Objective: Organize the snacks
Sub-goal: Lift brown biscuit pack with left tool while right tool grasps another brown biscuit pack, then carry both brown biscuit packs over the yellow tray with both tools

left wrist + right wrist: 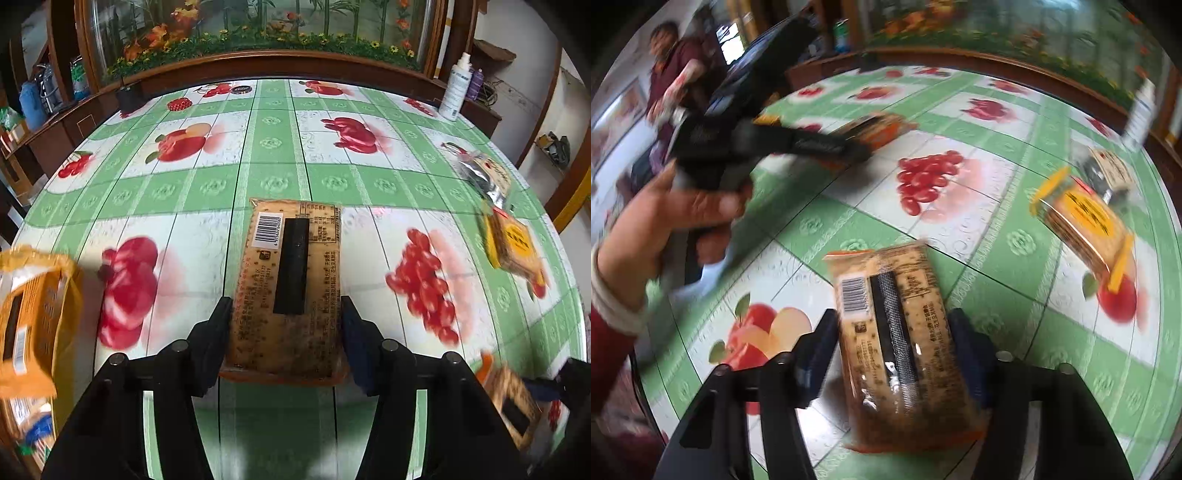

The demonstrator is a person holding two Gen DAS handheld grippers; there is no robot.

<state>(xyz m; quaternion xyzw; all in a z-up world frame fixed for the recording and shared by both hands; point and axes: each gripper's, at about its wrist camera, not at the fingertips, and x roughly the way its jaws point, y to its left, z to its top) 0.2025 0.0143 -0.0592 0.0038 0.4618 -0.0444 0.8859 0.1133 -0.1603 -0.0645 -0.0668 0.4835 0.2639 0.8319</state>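
Observation:
My left gripper (286, 310) is shut on a brown cracker packet (291, 280) with a barcode and a black strip, held over the fruit-print tablecloth (258, 177). My right gripper (892, 325) is shut on a similar cracker packet (897, 347). The left gripper (827, 147), blurred, also shows in the right wrist view with its packet (879, 129). The right gripper's packet shows at the lower right of the left wrist view (513, 402). A yellow-labelled cracker packet (513, 240) (1082, 218) lies on the table at the right, with a dark foil packet (484, 173) (1108, 173) beside it.
An orange snack bag (33, 317) sits at the left edge. A white spray bottle (456, 88) stands at the table's far right. A wooden-framed flower display (258, 40) runs behind the table. A small black pot (129, 98) stands at the far left. A person (672, 62) sits beyond.

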